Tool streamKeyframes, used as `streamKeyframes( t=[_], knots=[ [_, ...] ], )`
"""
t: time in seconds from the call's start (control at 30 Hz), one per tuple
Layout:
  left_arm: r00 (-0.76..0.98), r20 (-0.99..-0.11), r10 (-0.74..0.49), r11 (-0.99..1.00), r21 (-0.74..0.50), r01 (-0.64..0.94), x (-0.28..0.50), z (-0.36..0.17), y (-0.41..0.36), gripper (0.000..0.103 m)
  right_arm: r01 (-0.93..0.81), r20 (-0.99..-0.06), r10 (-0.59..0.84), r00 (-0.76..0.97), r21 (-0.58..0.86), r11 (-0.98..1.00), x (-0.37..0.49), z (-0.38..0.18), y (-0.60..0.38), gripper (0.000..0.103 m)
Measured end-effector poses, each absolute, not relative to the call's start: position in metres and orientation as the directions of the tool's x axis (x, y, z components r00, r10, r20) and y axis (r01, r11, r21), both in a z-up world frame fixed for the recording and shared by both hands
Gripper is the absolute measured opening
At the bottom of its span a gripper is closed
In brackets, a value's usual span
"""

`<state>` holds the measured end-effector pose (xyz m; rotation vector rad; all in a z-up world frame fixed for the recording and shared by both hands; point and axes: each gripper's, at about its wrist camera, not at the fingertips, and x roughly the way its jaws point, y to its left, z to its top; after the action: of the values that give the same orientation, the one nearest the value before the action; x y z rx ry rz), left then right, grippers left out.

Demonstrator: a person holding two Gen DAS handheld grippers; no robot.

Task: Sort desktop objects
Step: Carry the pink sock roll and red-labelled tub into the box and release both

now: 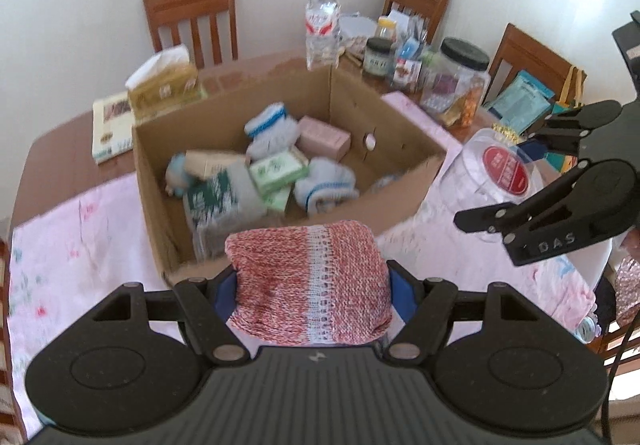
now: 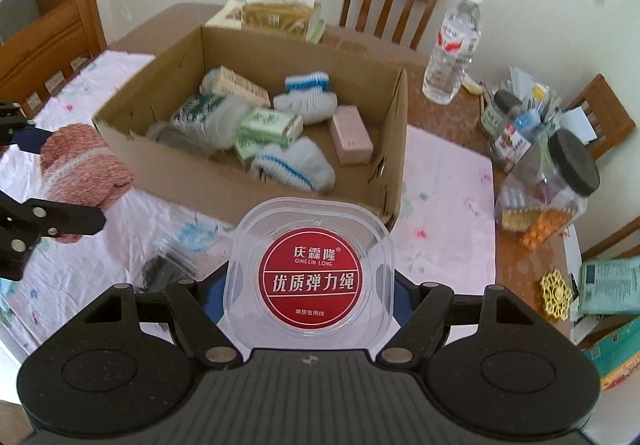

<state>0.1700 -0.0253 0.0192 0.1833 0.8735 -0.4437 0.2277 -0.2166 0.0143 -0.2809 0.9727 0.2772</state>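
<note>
My left gripper (image 1: pixel 312 285) is shut on a red-and-white knitted sock (image 1: pixel 308 281), held just in front of the near wall of an open cardboard box (image 1: pixel 160 205). The sock also shows in the right wrist view (image 2: pixel 84 165). My right gripper (image 2: pixel 310 285) is shut on a clear plastic box with a round red label (image 2: pixel 311 277), held above the pink cloth to the right of the cardboard box (image 2: pixel 248 189). That plastic box also shows in the left wrist view (image 1: pixel 500 165). The cardboard box holds blue-and-white socks (image 2: pixel 308 97), a pink carton (image 2: pixel 352 133) and green cartons (image 2: pixel 268 125).
A water bottle (image 1: pixel 322 25), a tissue pack (image 1: pixel 164 81), a booklet (image 1: pixel 110 125) and jars (image 1: pixel 456 81) stand behind the box on the brown table (image 1: pixel 64 149). A small dark packet (image 2: pixel 164 265) lies on the pink cloth (image 2: pixel 444 205). Wooden chairs (image 1: pixel 192 21) ring the table.
</note>
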Motion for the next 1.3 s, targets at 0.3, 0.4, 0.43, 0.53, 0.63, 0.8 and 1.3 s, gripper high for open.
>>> streamKeyframes(
  t=[0.3, 0.4, 0.43, 0.53, 0.63, 0.8, 1.3],
  knots=[
    [0.594, -0.735, -0.327, 0.881, -0.010, 0.473, 0.197, 0.042, -0.040, 0.073, -0.374, -0.816, 0.113, 0.567, -0.134, 0.918, 0.245, 0.039, -0.216, 0.080],
    [0.599, -0.729, -0.331, 0.881, -0.012, 0.473, 0.208, 0.043, -0.042, 0.073, -0.374, -0.813, 0.109, 0.573, -0.141, 0.917, 0.253, 0.044, -0.216, 0.080],
    [0.598, -0.729, -0.332, 0.882, -0.016, 0.471, 0.212, 0.043, -0.043, 0.073, -0.375, -0.812, 0.109, 0.573, -0.142, 0.916, 0.256, 0.045, -0.216, 0.080],
    [0.594, -0.729, -0.341, 0.881, -0.026, 0.473, 0.223, 0.041, -0.045, 0.073, -0.379, -0.810, 0.109, 0.576, -0.147, 0.913, 0.264, 0.048, -0.216, 0.080],
    [0.584, -0.735, -0.345, 0.880, -0.036, 0.474, 0.234, 0.035, -0.049, 0.073, -0.386, -0.811, 0.110, 0.575, -0.150, 0.910, 0.275, 0.049, -0.217, 0.080],
    [0.569, -0.745, -0.348, 0.879, -0.050, 0.473, 0.252, 0.026, -0.054, 0.073, -0.395, -0.823, 0.111, 0.557, -0.145, 0.907, 0.295, 0.042, -0.217, 0.080],
    [0.529, -0.768, -0.361, 0.872, -0.076, 0.484, 0.269, 0.013, -0.056, 0.087, -0.424, -0.839, 0.132, 0.528, -0.126, 0.897, 0.349, 0.022, -0.216, 0.080]
  ],
)
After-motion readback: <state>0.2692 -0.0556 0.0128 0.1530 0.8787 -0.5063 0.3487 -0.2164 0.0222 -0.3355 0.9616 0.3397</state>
